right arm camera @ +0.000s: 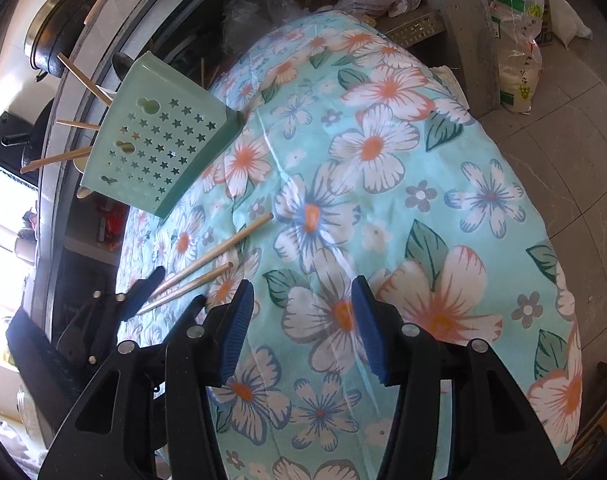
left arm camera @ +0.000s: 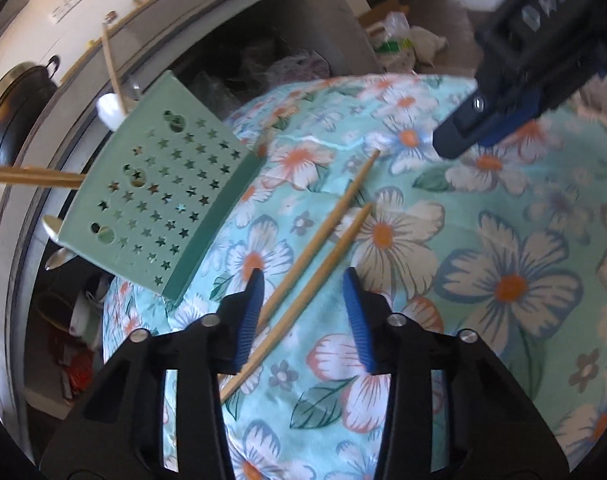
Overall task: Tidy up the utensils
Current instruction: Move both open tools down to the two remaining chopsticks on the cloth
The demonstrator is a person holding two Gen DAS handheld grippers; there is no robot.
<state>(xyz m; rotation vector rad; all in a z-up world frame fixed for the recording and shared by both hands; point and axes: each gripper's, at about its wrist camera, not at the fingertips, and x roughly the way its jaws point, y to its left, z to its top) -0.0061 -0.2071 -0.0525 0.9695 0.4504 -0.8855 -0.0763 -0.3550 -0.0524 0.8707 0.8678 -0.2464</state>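
Right now the left tongs (left arm camera: 303, 300) stand spread around two chopsticks (left arm camera: 323, 248) lying near the surface's (left arm camera: 503, 240) left edge, beside the green holder (left arm camera: 163, 184); closing could catch only one. The right tongs (right arm camera: 299, 316) gape empty

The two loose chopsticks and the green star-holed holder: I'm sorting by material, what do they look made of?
Chopsticks: probably bamboo or wood, matte tan with faint grain. Holder: likely moulded plastic, smooth mint green, cleanly punched stars.
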